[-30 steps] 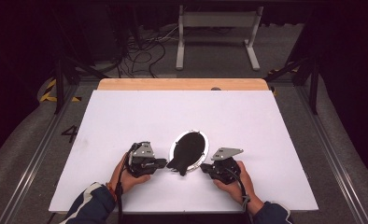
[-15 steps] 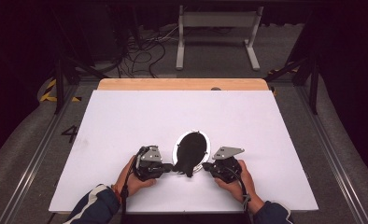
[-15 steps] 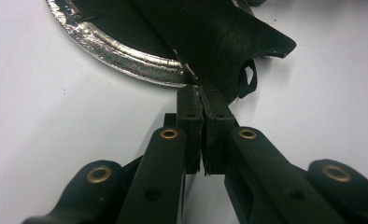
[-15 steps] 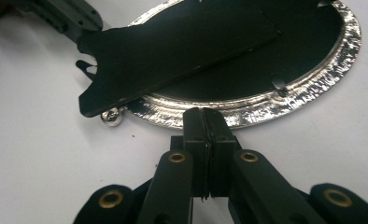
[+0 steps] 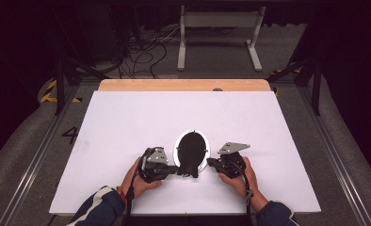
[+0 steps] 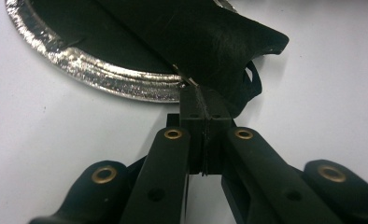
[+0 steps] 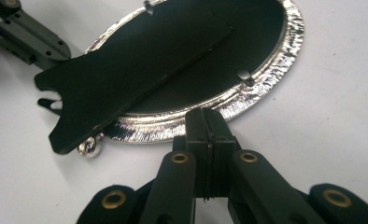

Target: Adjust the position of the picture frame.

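Pictured face down on a white tabletop (image 5: 127, 122): an oval silver-rimmed picture frame with a black backing (image 5: 198, 141), flanked by two hand-held black two-jaw grippers. Hinged across that backing, a black card easel stand (image 7: 126, 65), with its notched foot overhanging the frame's near end.

At the frame's near left, the left gripper (image 5: 175, 168). Jaws pressed flat together, with nothing visibly between them. Tips set against the frame's glittering rim, right under the stand's foot, as seen in the left gripper view (image 6: 203, 95). Now drawn in closer than a second ago, when a clear strip of table separated it from the frame. No such gap at present.

At the frame's near right, the right gripper (image 5: 211, 162). Likewise shut and holding nothing, with its tips butted against the rim just below one of the small metal backing clips (image 7: 244, 76). Placed much as before. Beside the rim under the stand's foot, a small silver bead (image 7: 89, 147).

No shift in the frame itself over that second. Still flat, still back upward.

Judging by the closing-in: braced from both sides now, and probably ready for the next move, whether a pinch of the stand or a nudge of the frame. Worth watching for a slip, given closed tips on a thin, shiny edge.
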{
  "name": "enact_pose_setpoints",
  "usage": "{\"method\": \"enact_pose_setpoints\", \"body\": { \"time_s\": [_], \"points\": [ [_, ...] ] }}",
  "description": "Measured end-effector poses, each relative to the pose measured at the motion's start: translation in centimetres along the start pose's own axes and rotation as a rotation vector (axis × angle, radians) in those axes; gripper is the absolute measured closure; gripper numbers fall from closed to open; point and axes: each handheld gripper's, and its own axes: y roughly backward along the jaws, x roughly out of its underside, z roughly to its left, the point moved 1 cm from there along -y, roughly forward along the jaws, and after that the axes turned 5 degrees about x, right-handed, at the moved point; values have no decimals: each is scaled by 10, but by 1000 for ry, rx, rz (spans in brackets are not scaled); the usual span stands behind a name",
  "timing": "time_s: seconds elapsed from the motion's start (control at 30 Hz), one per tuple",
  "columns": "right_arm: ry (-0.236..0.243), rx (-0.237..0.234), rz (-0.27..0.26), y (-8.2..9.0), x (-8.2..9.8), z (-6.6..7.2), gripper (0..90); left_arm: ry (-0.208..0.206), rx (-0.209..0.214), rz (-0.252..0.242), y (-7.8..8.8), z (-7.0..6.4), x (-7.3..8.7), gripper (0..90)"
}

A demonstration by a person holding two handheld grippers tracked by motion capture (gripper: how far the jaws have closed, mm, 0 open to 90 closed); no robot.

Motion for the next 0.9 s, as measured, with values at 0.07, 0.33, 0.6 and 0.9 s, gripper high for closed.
{"method": "enact_pose_setpoints", "body": {
  "time_s": [0.07,0.33,0.6,0.9],
  "points": [
    [10,16,0,-1,-2,0,900,-11,-16,2,-1,-1,-1,899],
    [39,32,2,0,0,4,900,-37,-36,11,-5,-1,-5,898],
    [60,7,6,4,3,10,880,-52,-38,6,-6,-1,-6,896],
    [72,-9,12,6,3,8,866,-57,-59,9,-5,2,-7,780]
  ]
}}
